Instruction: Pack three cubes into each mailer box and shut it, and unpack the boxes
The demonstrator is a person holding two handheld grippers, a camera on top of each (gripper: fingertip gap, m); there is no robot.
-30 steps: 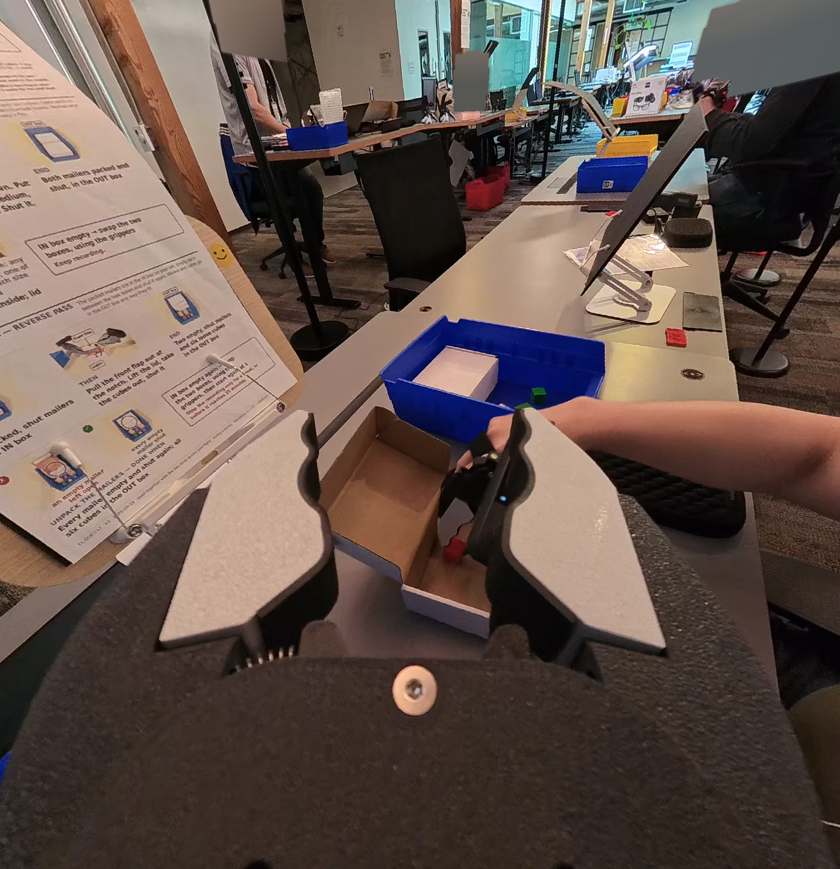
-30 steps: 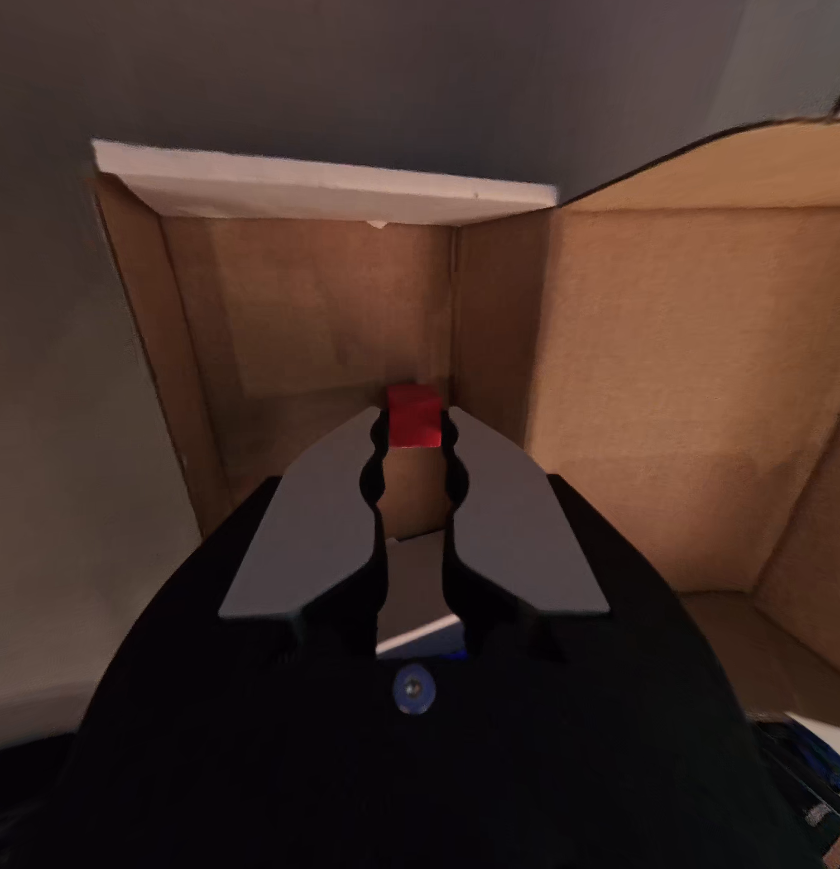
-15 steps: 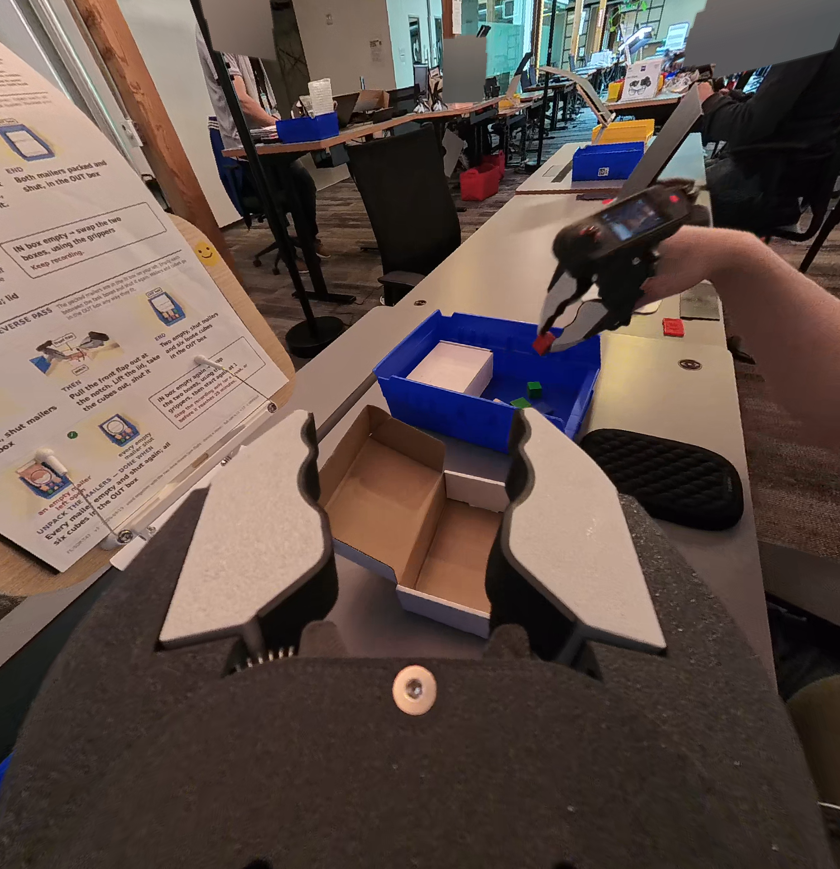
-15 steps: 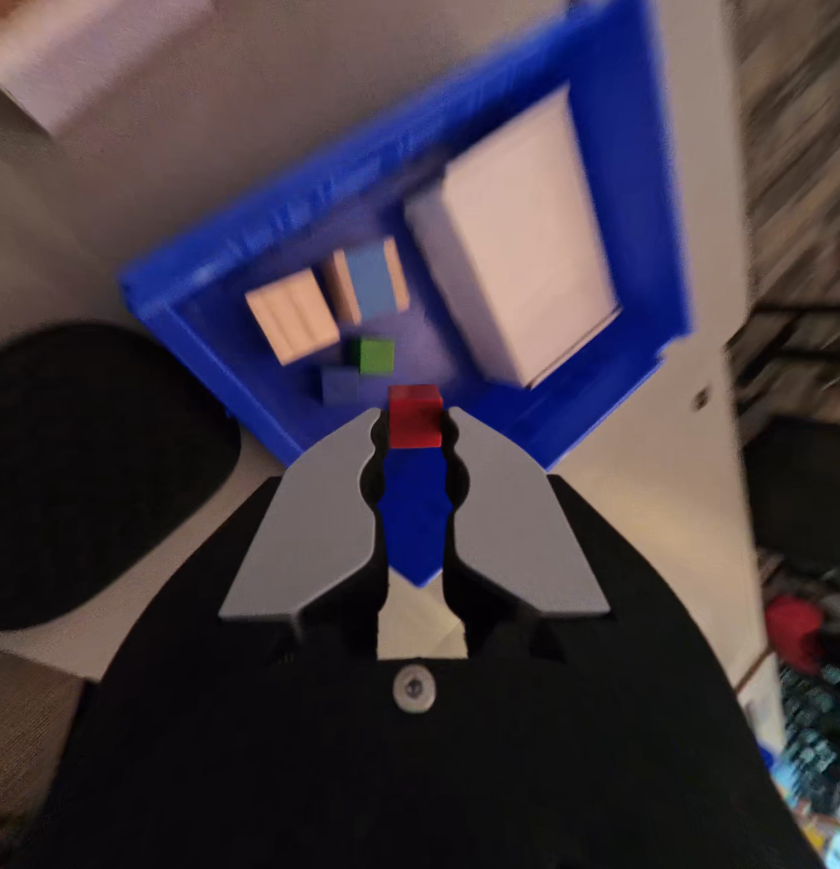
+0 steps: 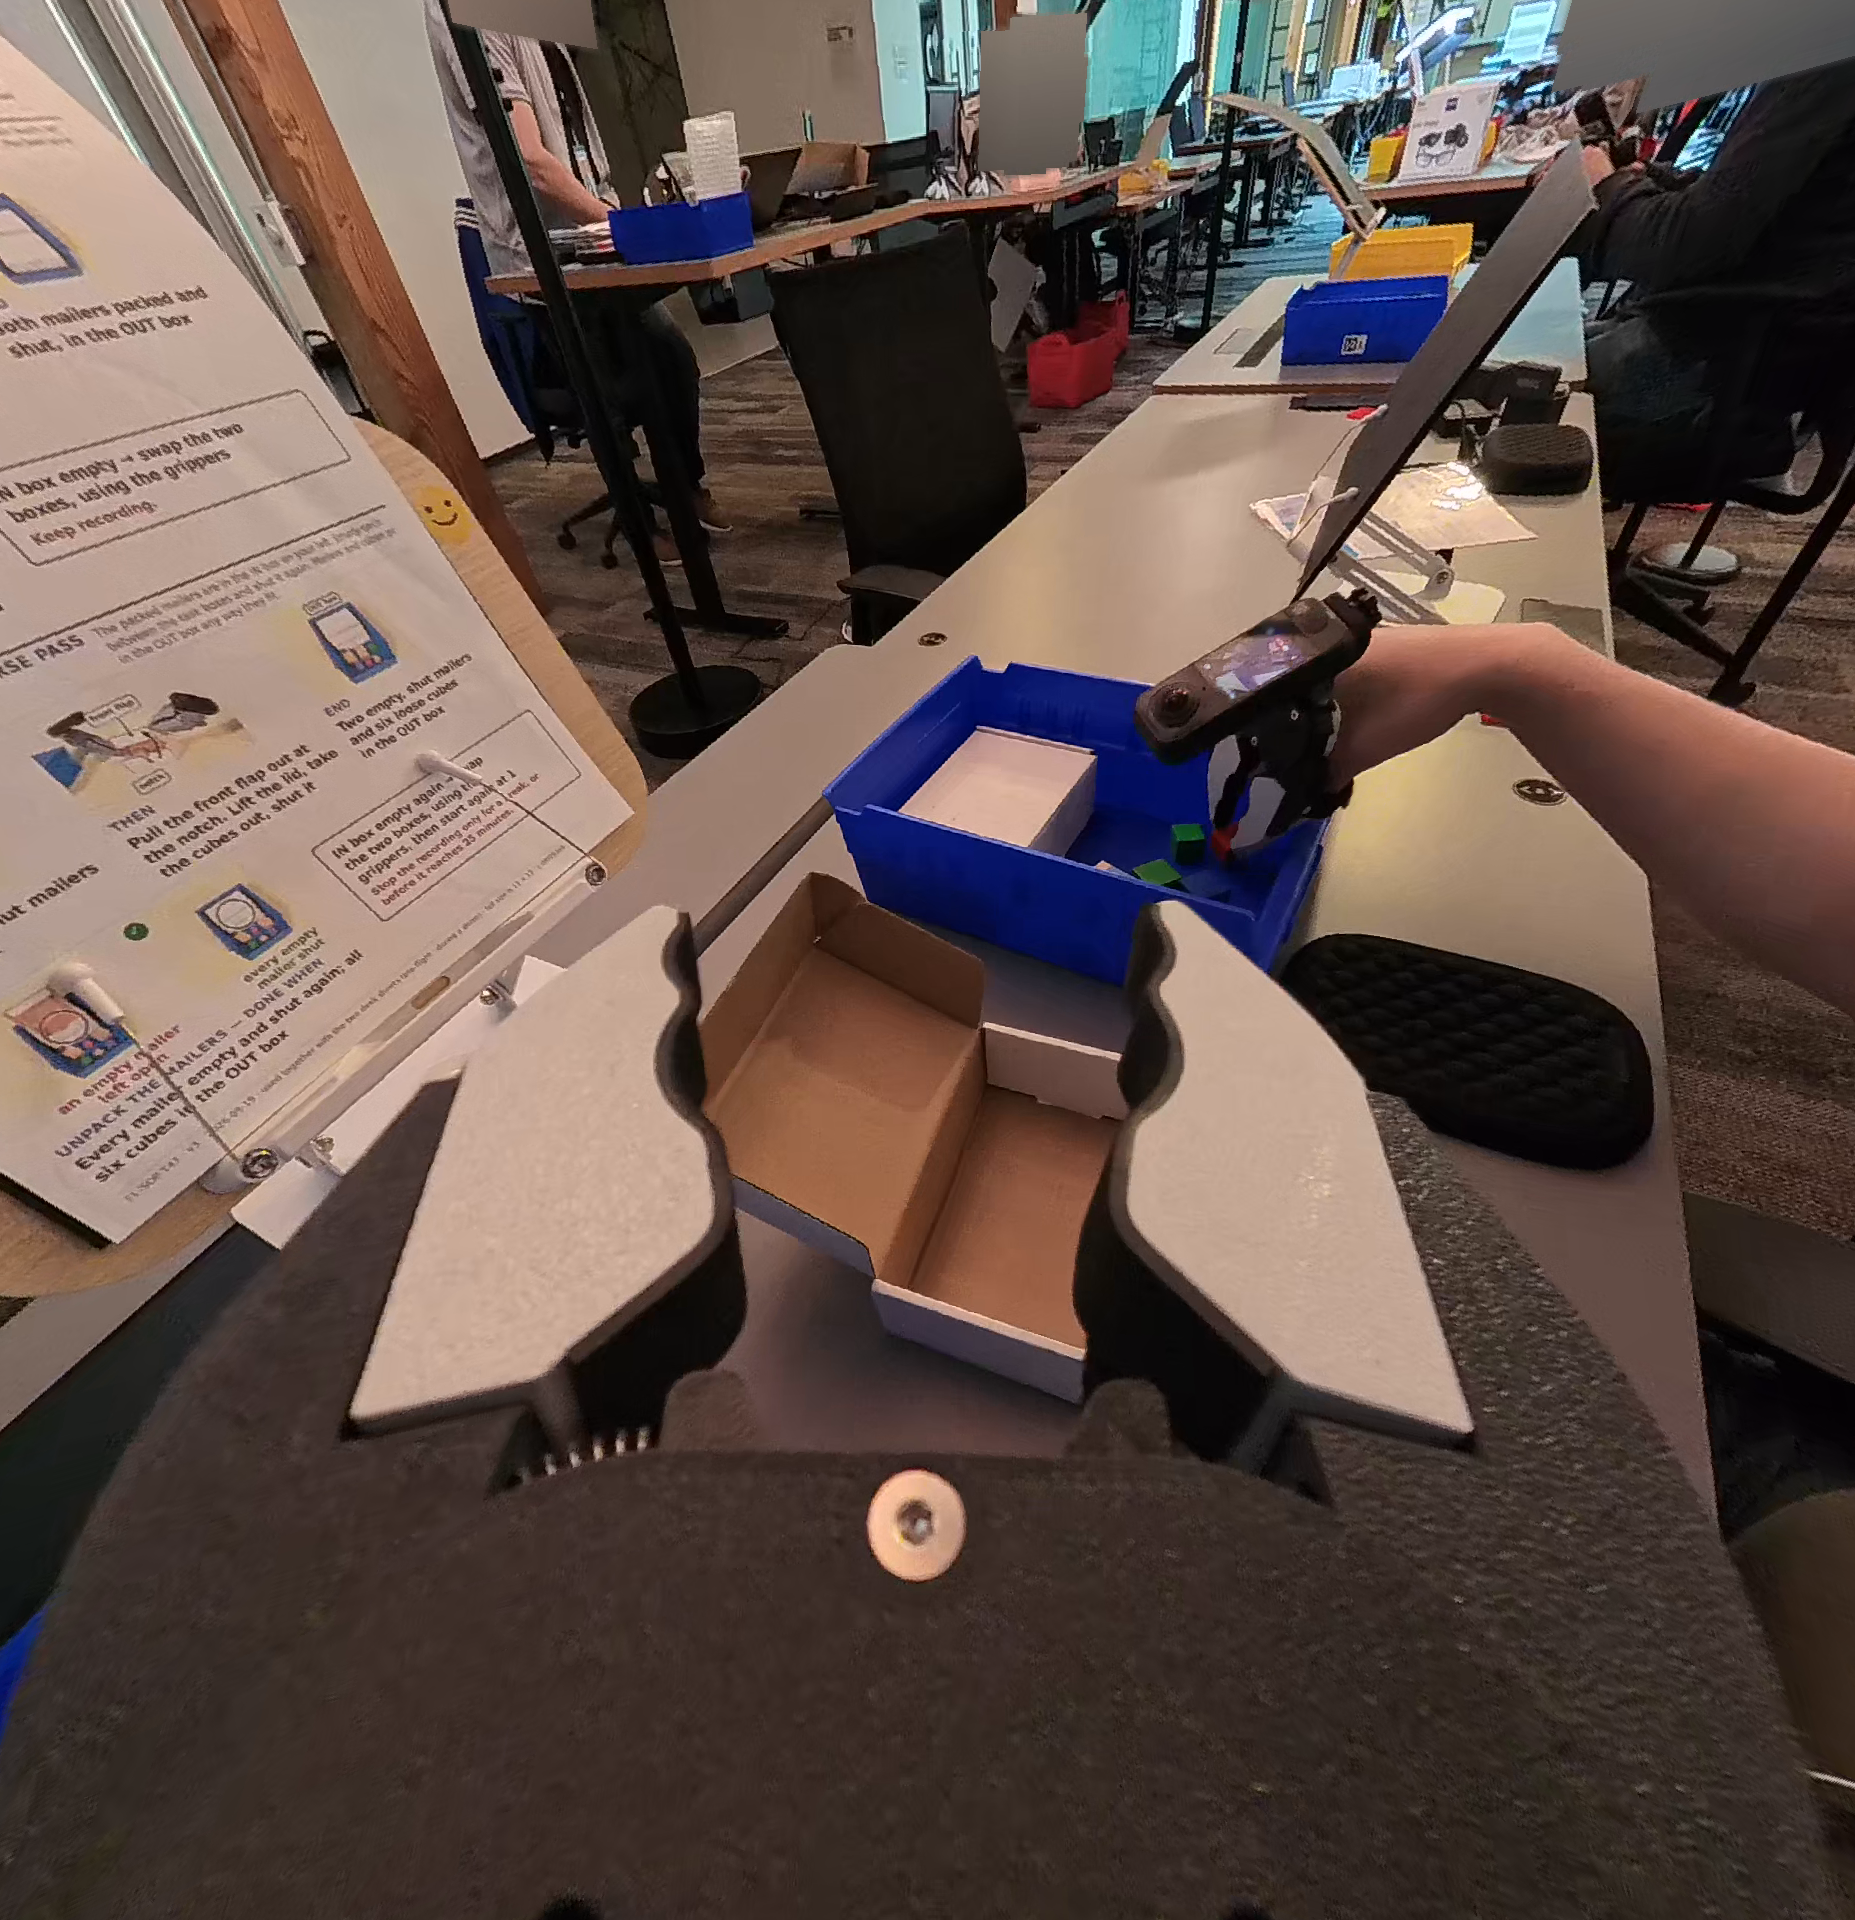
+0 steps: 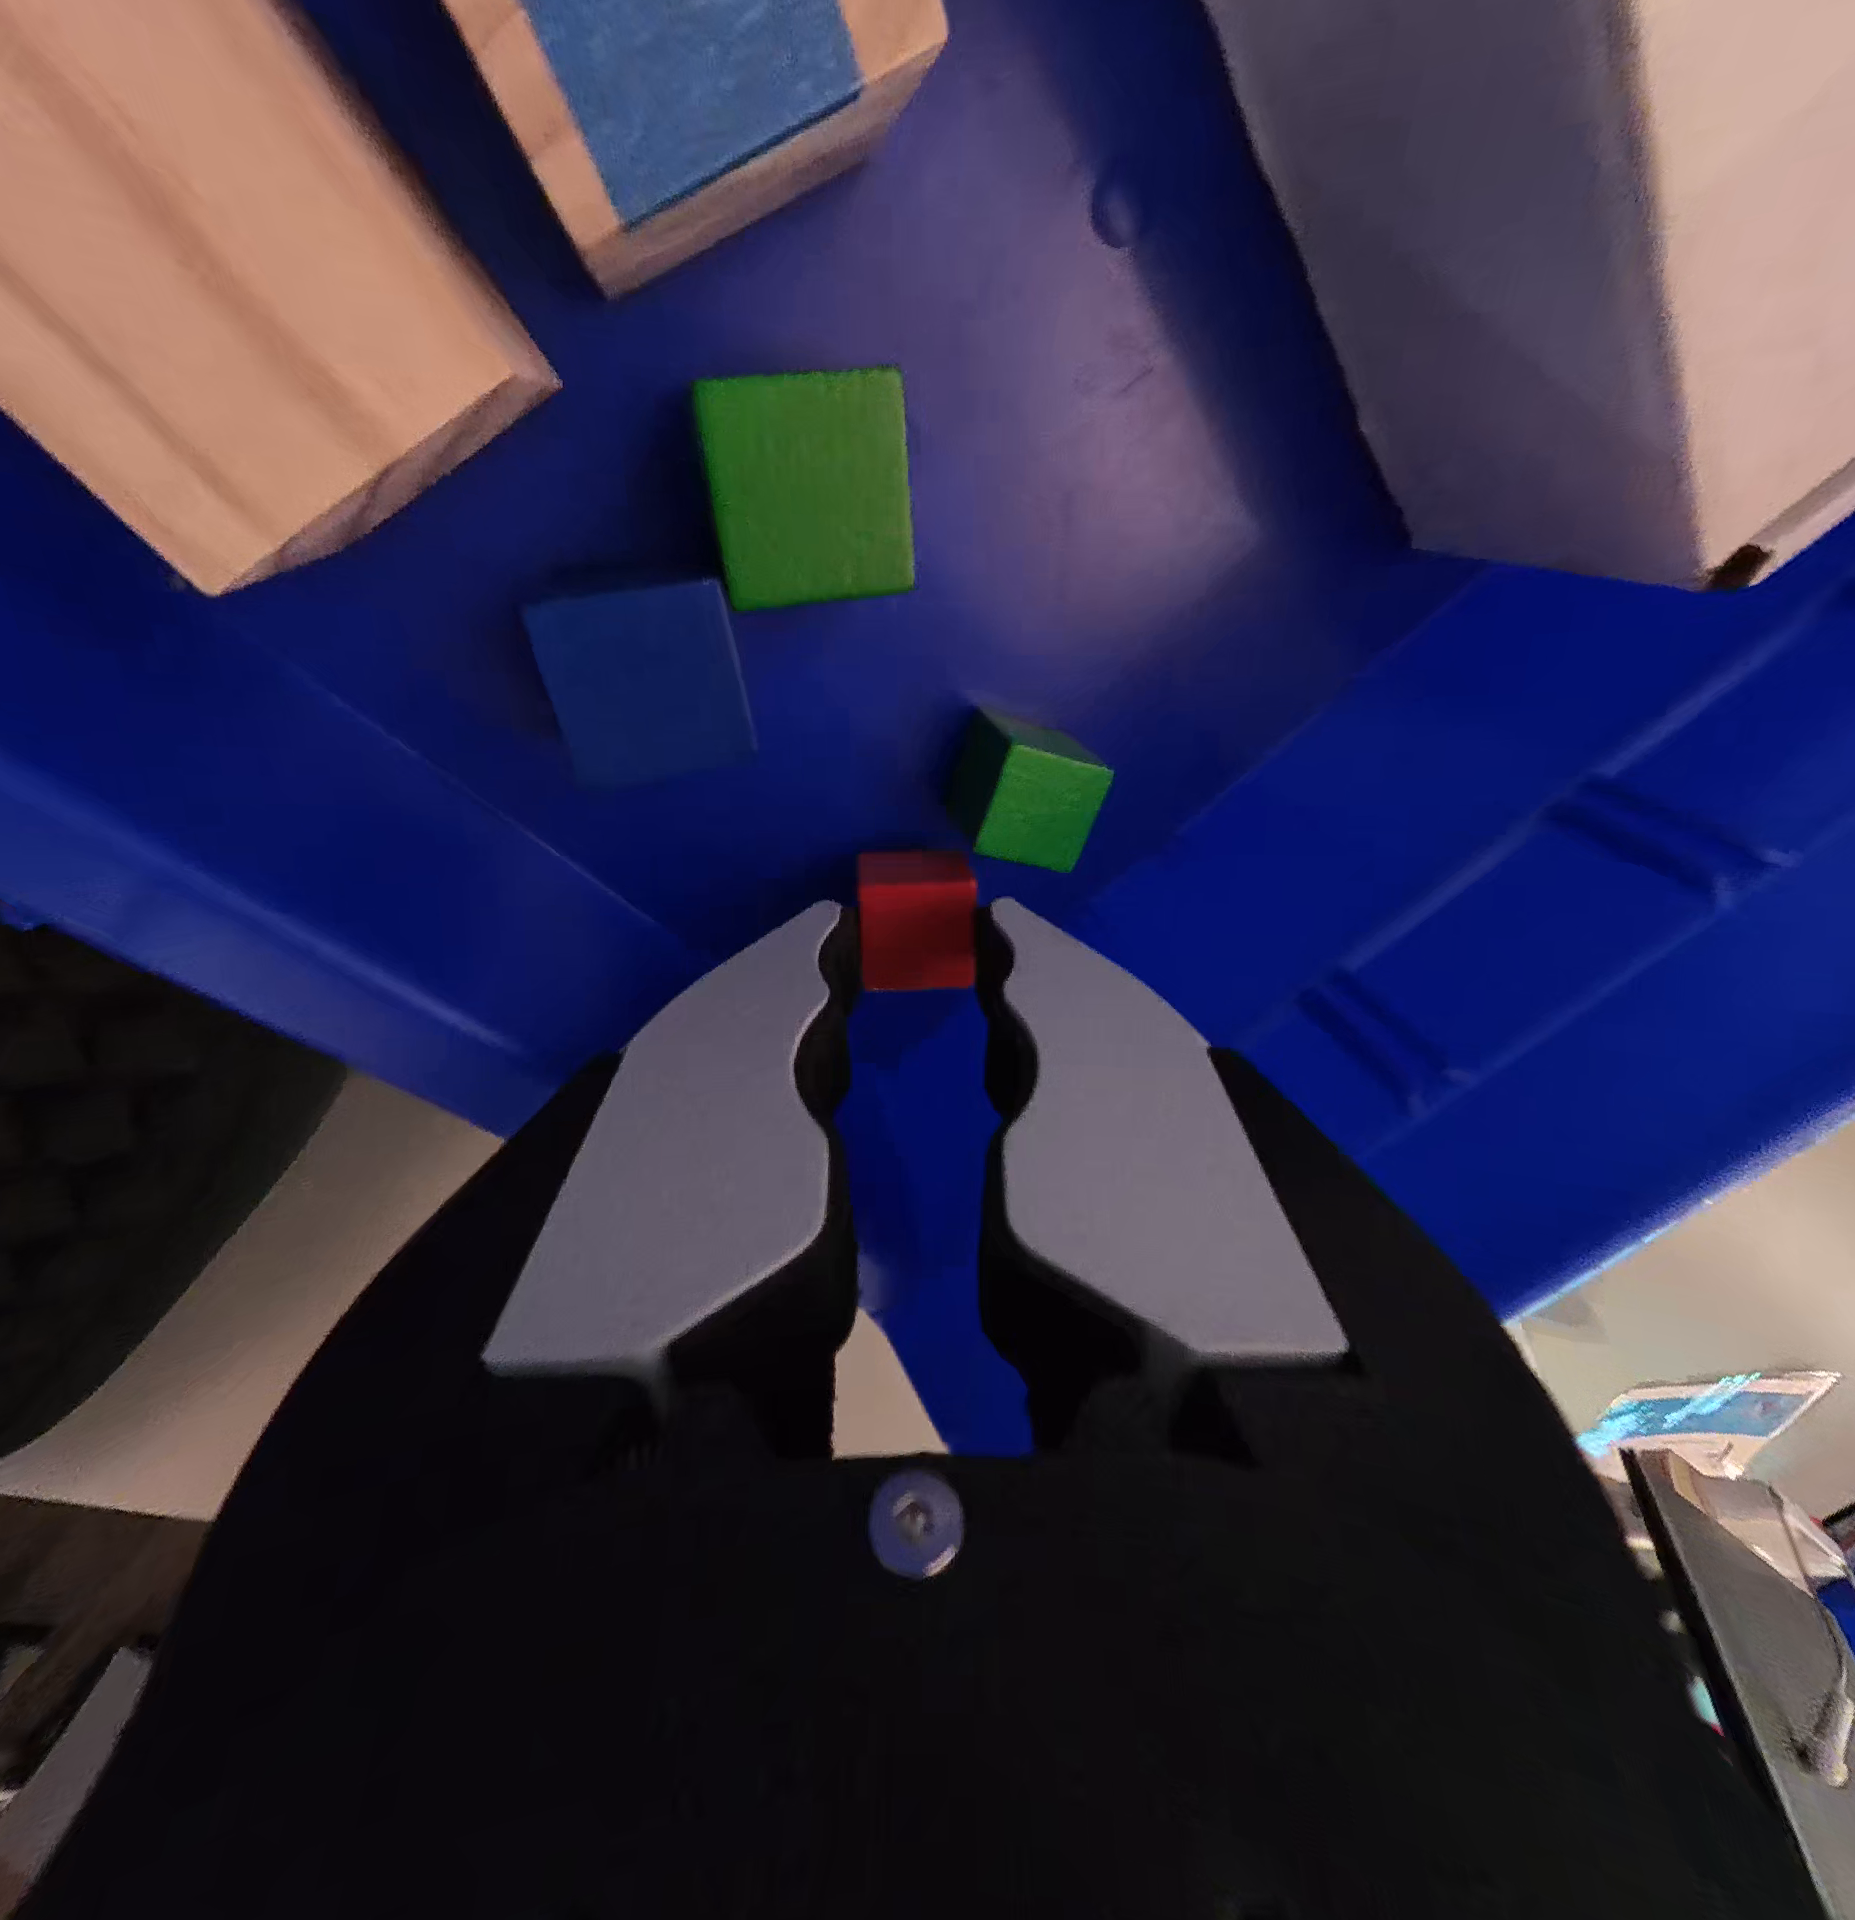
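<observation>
My right gripper [image 6: 915, 920] is shut on a small red cube [image 6: 917, 920] and holds it low inside the near corner of the blue bin [image 6: 1474, 883]. It also shows in the left wrist view [image 5: 1229, 847], dipped into that bin [image 5: 1006, 904]. On the bin floor lie a small green cube [image 6: 1037, 795], a larger green cube [image 6: 803, 483], a blue cube [image 6: 642, 675] and two pale wooden blocks [image 6: 206, 312]. A shut white mailer box [image 5: 1001, 784] lies in the bin too. My left gripper [image 5: 918, 987] is open and empty, just above an open mailer box [image 5: 871, 1081] with nothing in it.
An instruction board [image 5: 175, 675] stands at the left of the grey table [image 5: 1162, 582]. A black wrist pad [image 5: 1474, 1049] lies right of the open mailer. A tilted screen on a stand [image 5: 1442, 384] is farther back. Chairs, desks and people fill the room behind.
My right gripper lifted the red cube out of the open mailer box, carried it over the blue bin and lowered it into the bin's near corner. My left gripper has stayed open over the mailer.
</observation>
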